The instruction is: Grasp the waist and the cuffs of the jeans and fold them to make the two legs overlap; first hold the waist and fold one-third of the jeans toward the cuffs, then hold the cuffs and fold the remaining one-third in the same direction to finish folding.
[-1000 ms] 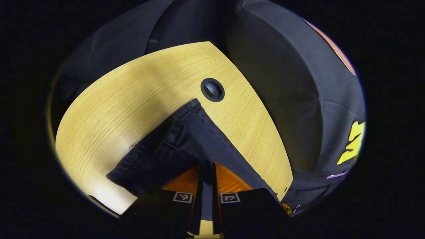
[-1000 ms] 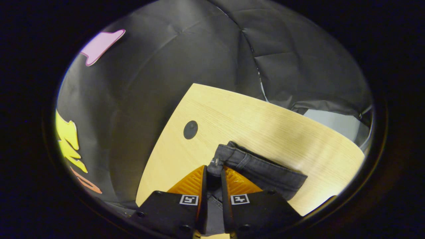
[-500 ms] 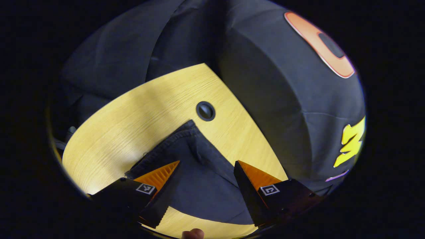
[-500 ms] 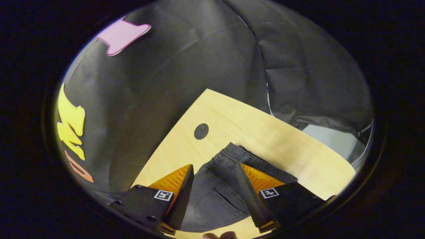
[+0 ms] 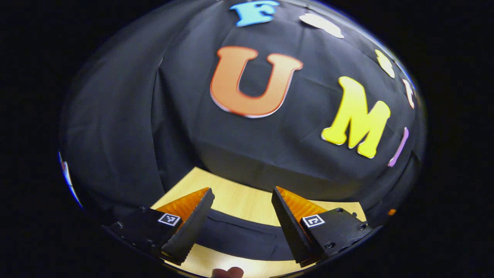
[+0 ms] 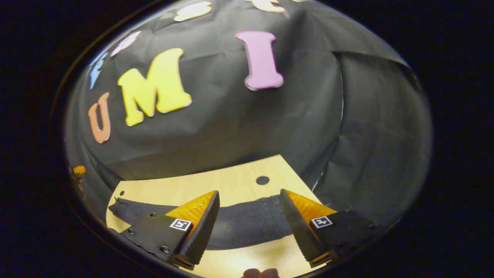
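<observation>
One second before, both grippers were closed on the jeans; half a second before, the fingers had already opened. At this moment the left gripper [image 5: 241, 202] was raised above the jeans [image 5: 239, 237], its fingers wide apart and holding nothing. The jeans lay as a long dark band flat on the table [image 5: 247, 200], below both grippers. The right gripper [image 6: 250, 204] was also lifted, fingers wide and empty, with the cable hole [image 6: 262, 180] just behind the jeans [image 6: 247, 227]. I judged that the legs now overlapped, so the waist fold came next.
</observation>
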